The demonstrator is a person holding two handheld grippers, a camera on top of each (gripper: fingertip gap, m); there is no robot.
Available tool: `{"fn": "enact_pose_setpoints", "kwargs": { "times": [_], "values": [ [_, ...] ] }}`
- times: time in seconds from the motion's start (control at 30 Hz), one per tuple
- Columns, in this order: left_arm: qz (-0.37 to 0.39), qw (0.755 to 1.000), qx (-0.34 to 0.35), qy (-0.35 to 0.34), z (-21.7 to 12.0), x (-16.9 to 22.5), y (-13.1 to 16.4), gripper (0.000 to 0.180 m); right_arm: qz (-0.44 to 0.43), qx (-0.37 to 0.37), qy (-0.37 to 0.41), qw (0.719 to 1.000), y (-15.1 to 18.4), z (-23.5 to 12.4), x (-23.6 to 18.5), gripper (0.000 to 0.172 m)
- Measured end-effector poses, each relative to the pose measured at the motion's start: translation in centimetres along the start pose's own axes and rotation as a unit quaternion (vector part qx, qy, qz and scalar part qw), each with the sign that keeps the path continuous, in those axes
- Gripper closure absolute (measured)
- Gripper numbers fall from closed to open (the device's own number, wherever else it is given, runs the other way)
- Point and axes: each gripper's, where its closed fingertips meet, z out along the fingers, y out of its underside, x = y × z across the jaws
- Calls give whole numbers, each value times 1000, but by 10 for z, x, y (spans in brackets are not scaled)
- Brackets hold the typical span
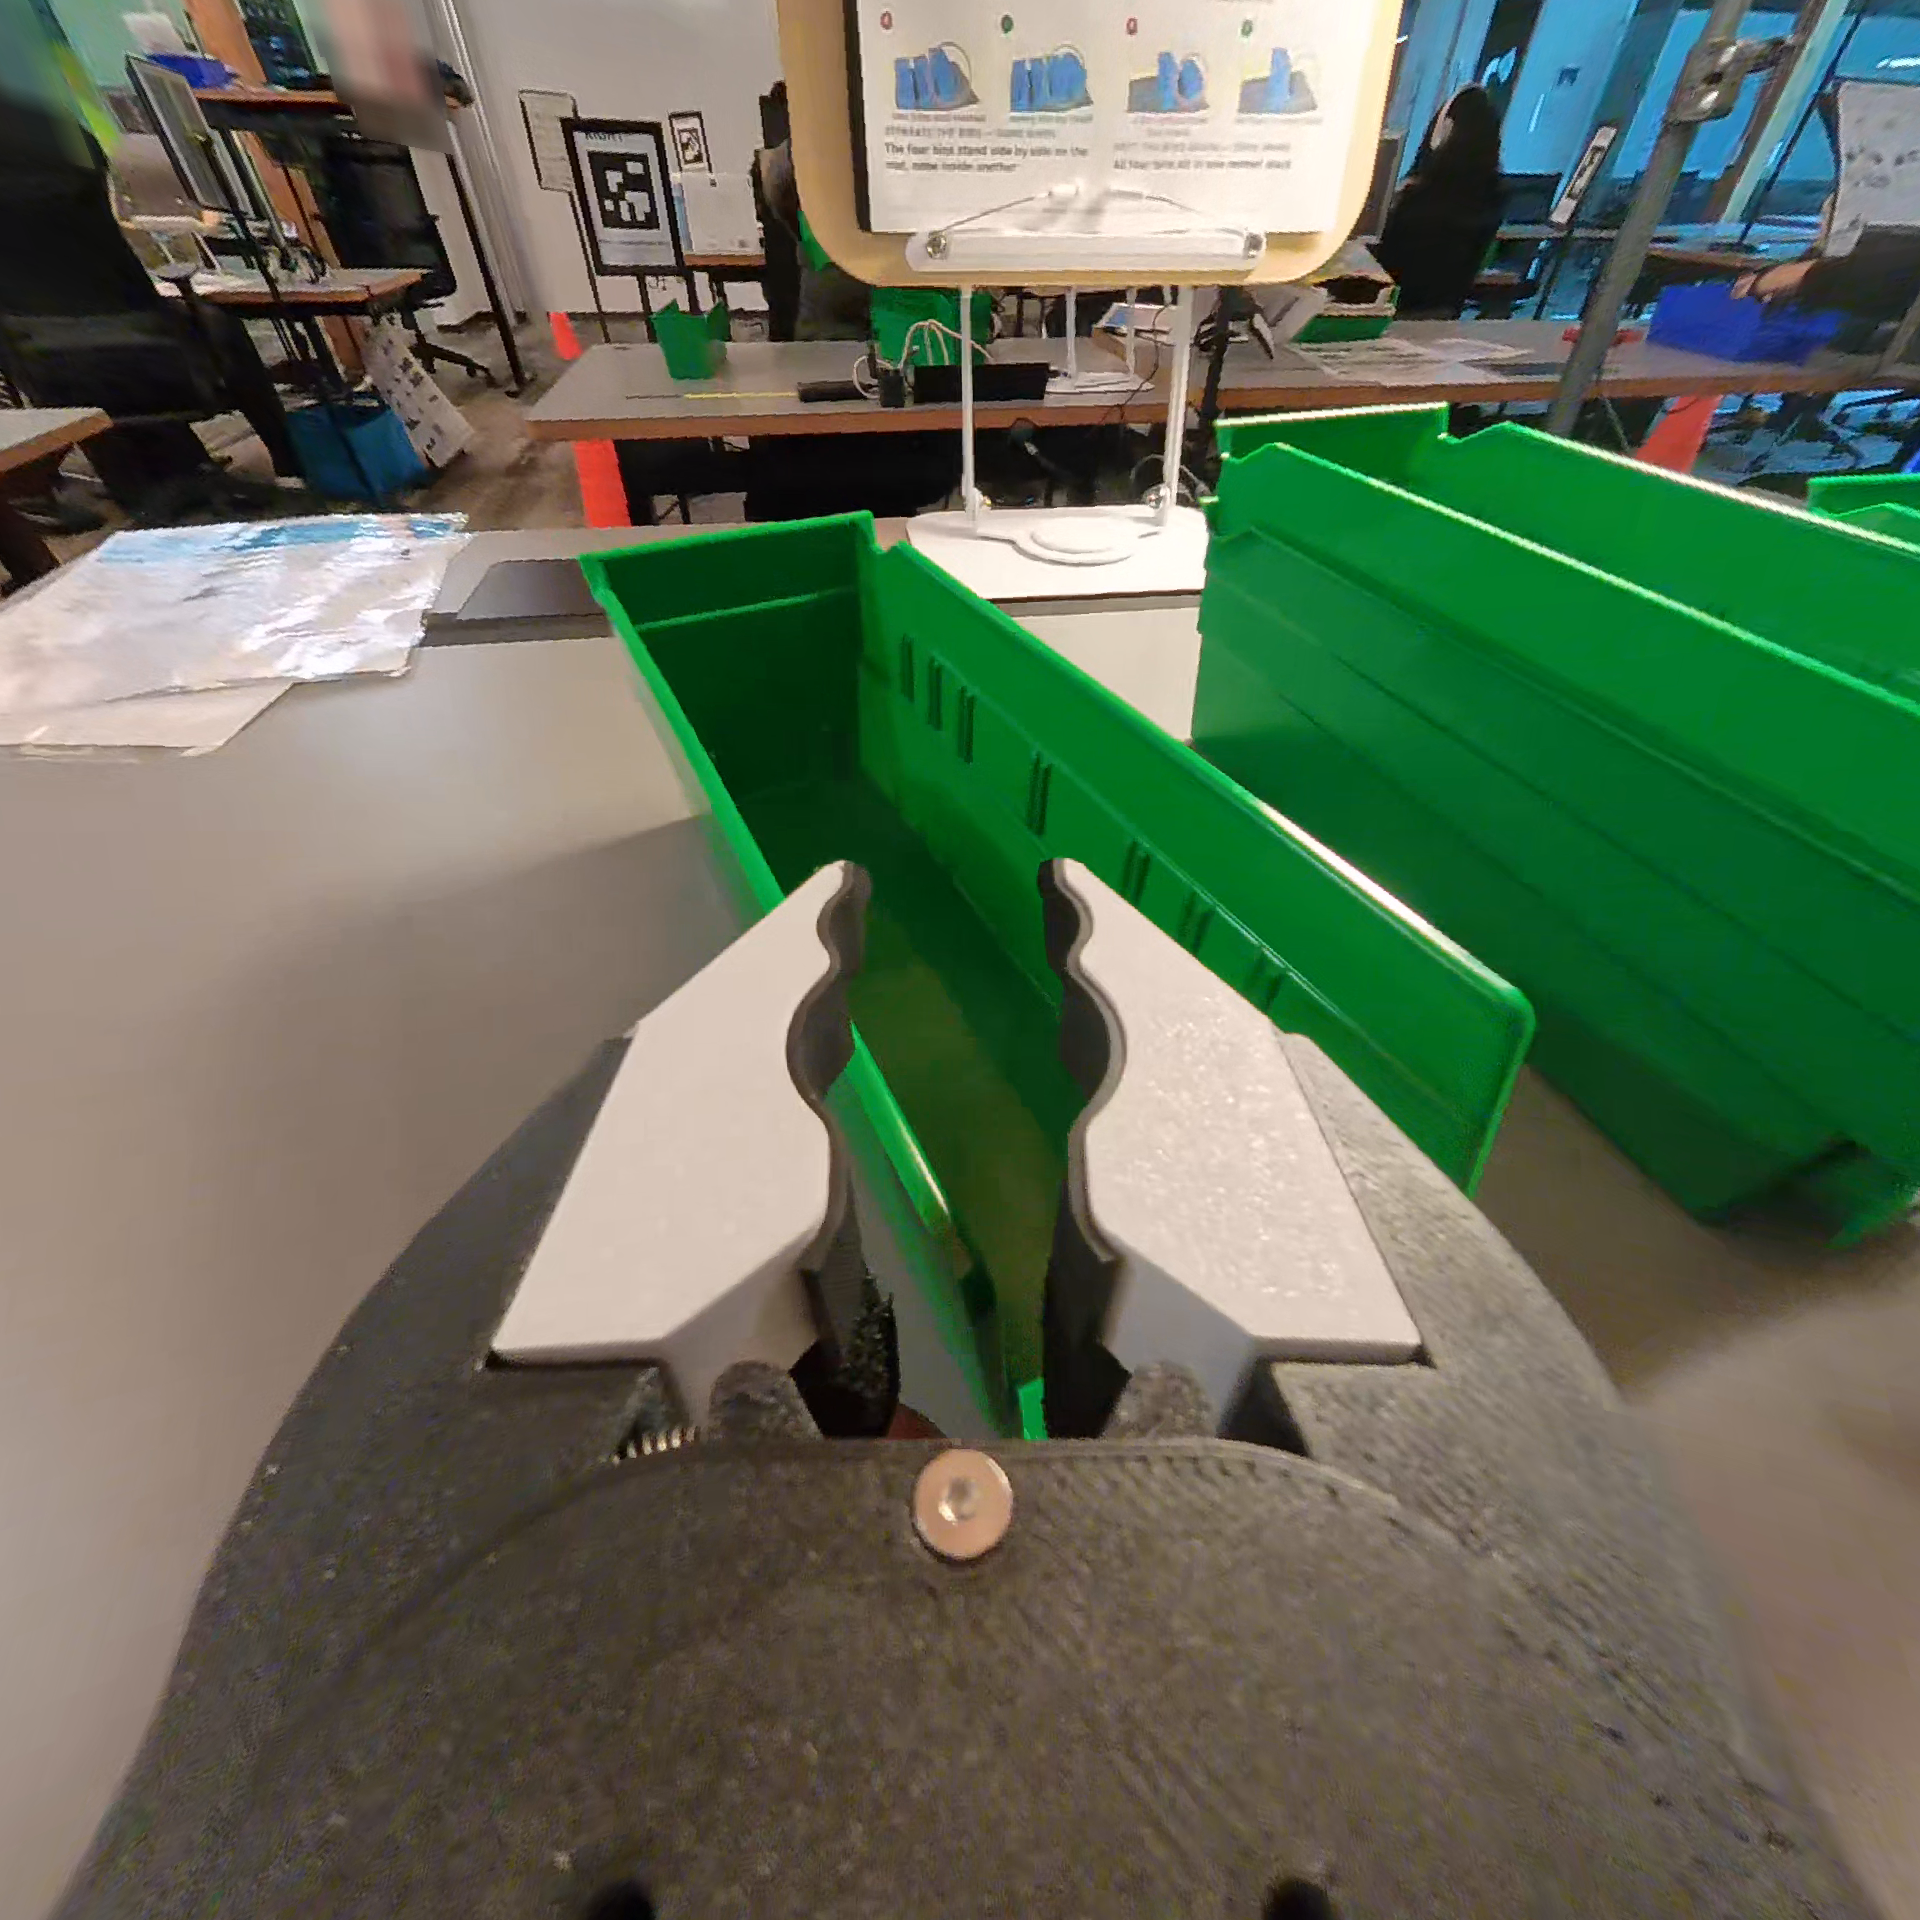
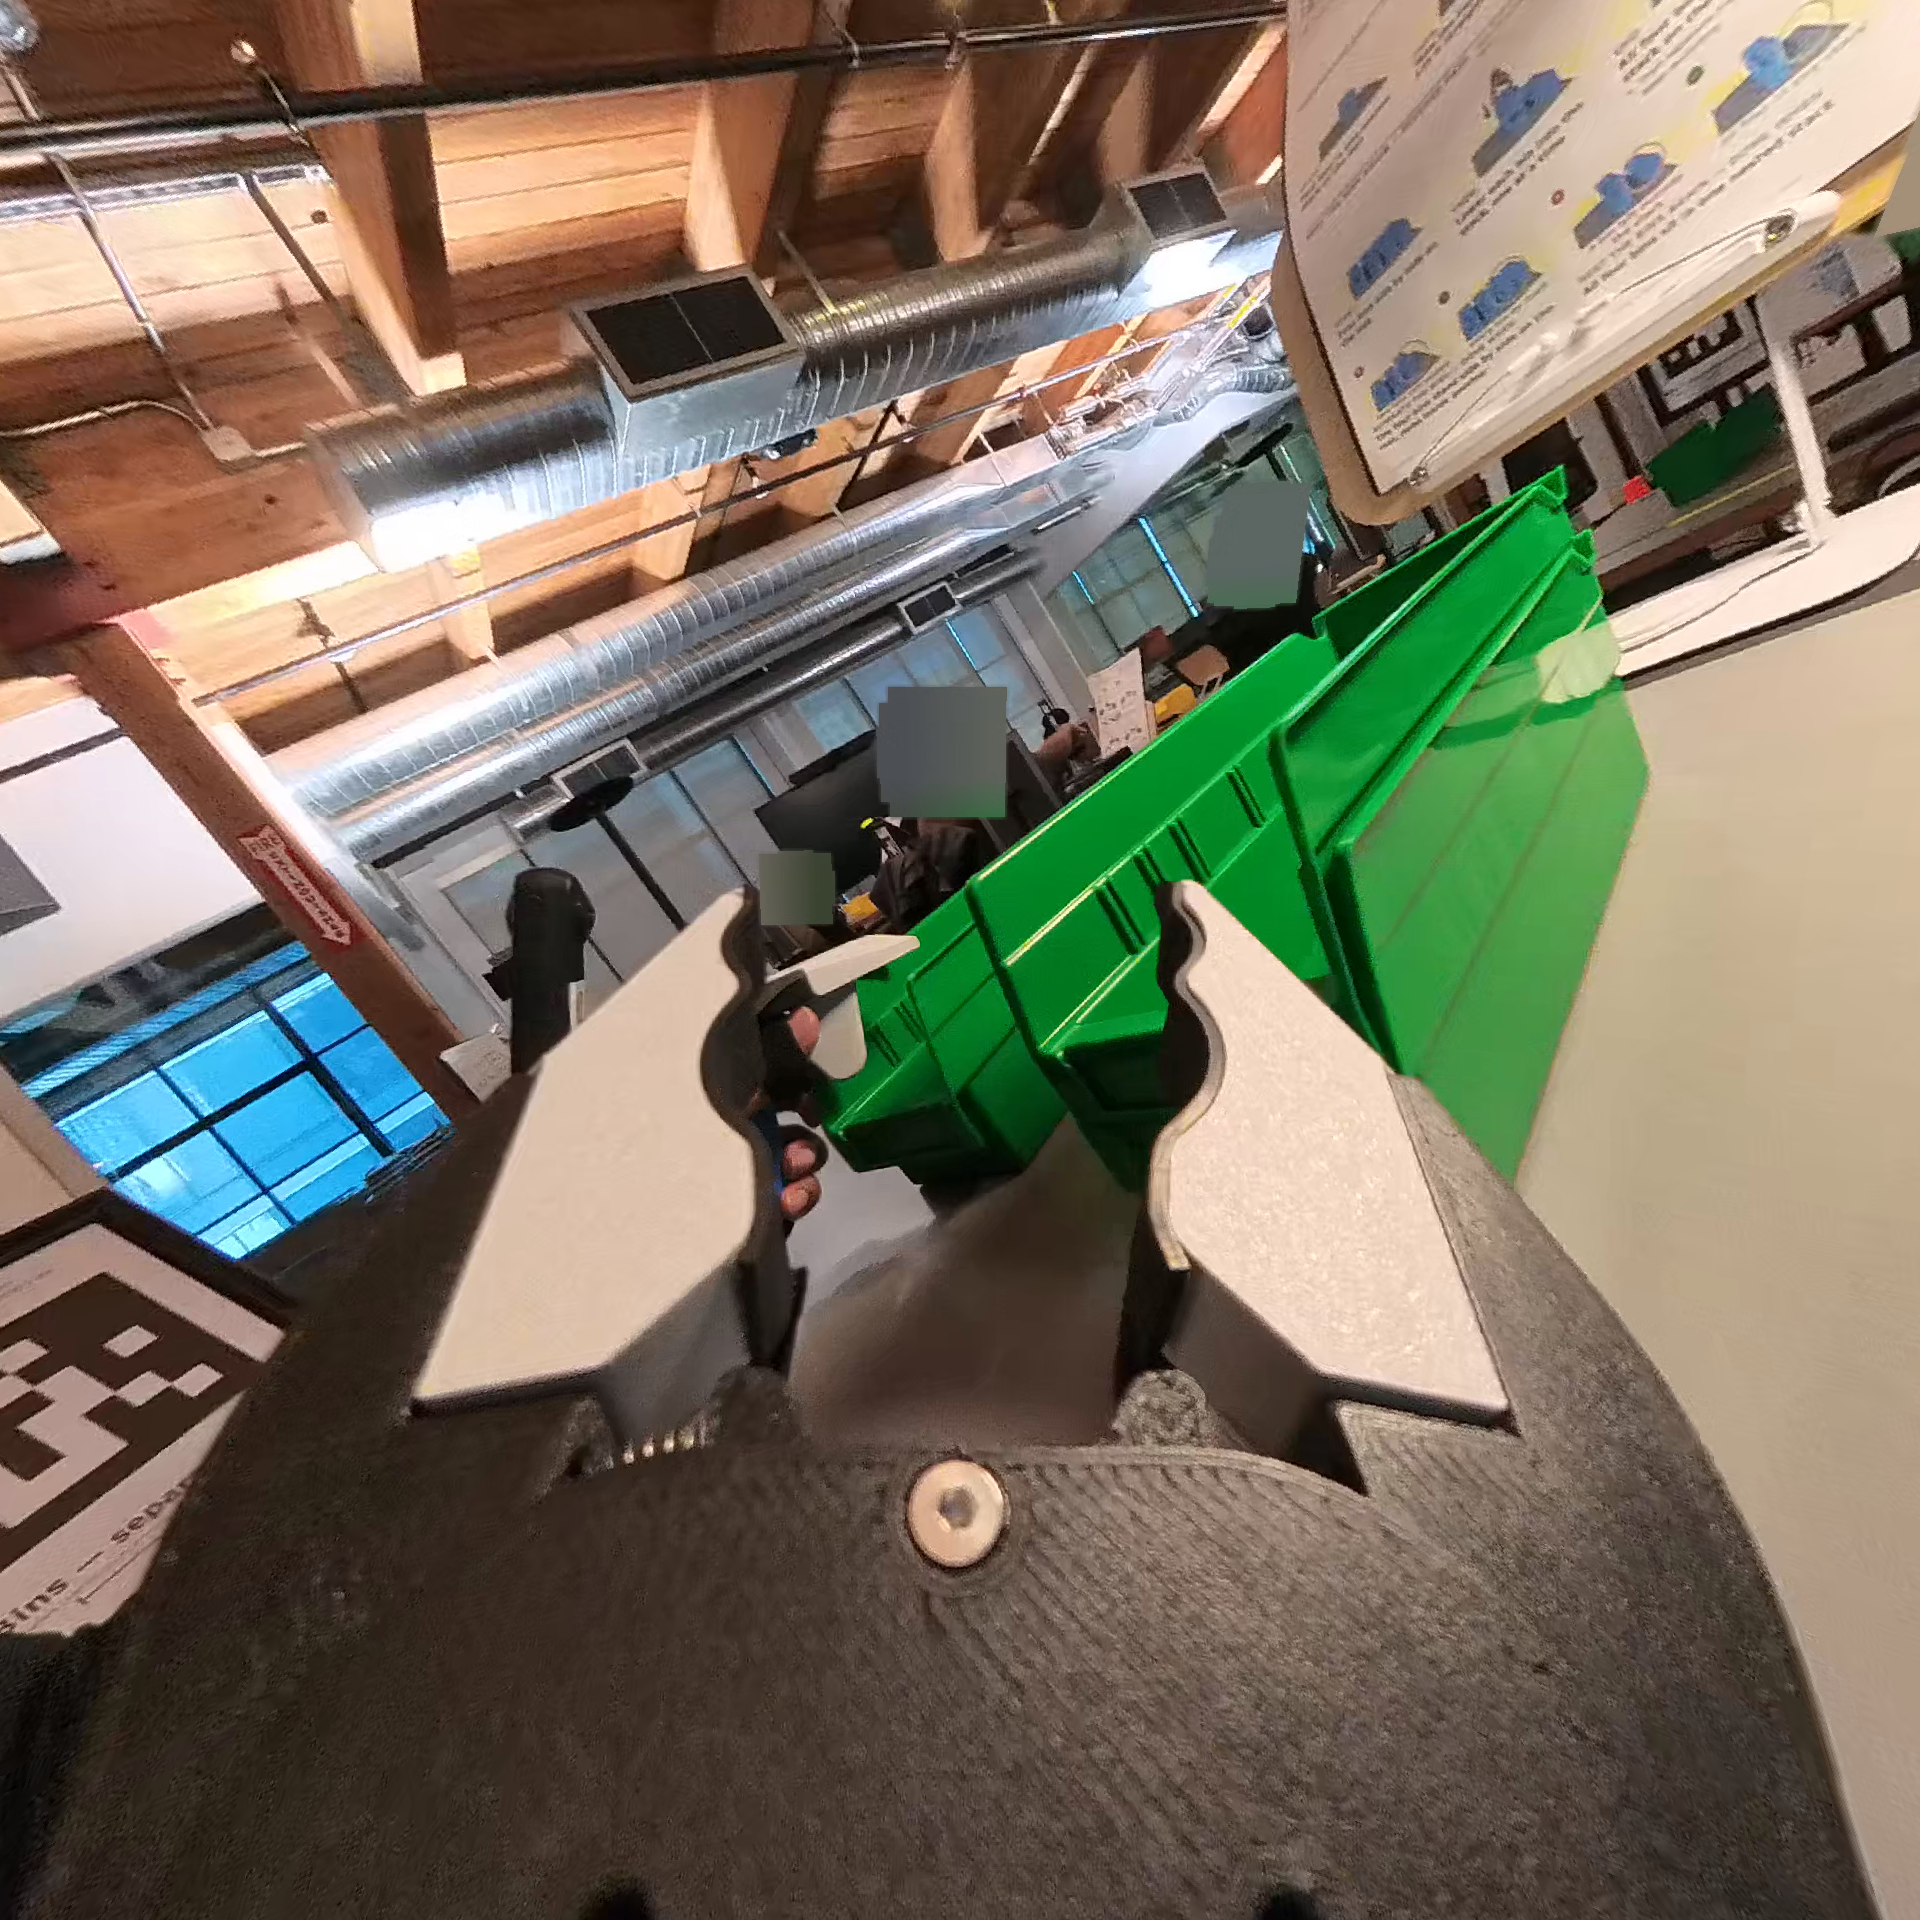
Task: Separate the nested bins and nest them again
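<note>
Left wrist view: left gripper point(image 1: 951, 883) straddles the near left wall of a single green bin point(image 1: 997, 748) on the grey table point(image 1: 312, 935); pad contact cannot be judged. Nested bins point(image 1: 1558, 748) lie at 2 o'clock.

Right wrist view: right gripper point(image 2: 951, 904) stands released, bins point(image 2: 1351, 831) at 1 o'clock.

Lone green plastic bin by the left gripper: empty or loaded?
Empty. The left wrist view looks straight into the long green plastic bin; only bare green floor and walls show.
</note>
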Motion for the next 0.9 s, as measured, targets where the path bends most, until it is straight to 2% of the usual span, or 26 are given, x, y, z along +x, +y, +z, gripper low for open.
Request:
{"fn": "enact_pose_setpoints", "kwargs": {
  "times": [0.13, 0.23, 0.27, 0.37, 0.47, 0.57, 0.7, 0.8, 0.9],
  "values": [
    [17, 1000, -3, -17, 13, -13, -2, 149, 27, 2, -11, 1000, -3, 0, 5, 95],
    [20, 1000, 6, -5, 25, -18, -6, 148, 31, 0, -15, 999, -2, 0, 5, 96],
    [17, 1000, 4, 2, 27, -17, -7, 145, 29, -3, -17, 999, -1, 1, 4, 96],
    [16, 1000, -7, -3, 15, -21, -20, 113, 26, -6, -23, 999, 1, 1, 1, 96],
    [18, 1000, 20, 1, -12, -16, -57, 110, 29, -7, -19, 999, 1, 1, 2, 96],
    [11, 998, 12, 60, -25, 14, -87, 108, 39, -6, -5, 999, 1, 3, 8, 96],
    [-53, 979, -35, 192, -19, 80, -108, 105, 41, -14, -9, 999, 5, 6, 7, 96],
    [-114, 951, -92, 272, 0, 130, -104, 105, 43, -8, -21, 999, 4, 3, 2, 96],
    [-135, 938, -154, 280, 30, 155, -83, 98, 56, -6, -37, 998, 3, 0, -2, 96]
  ]
}}
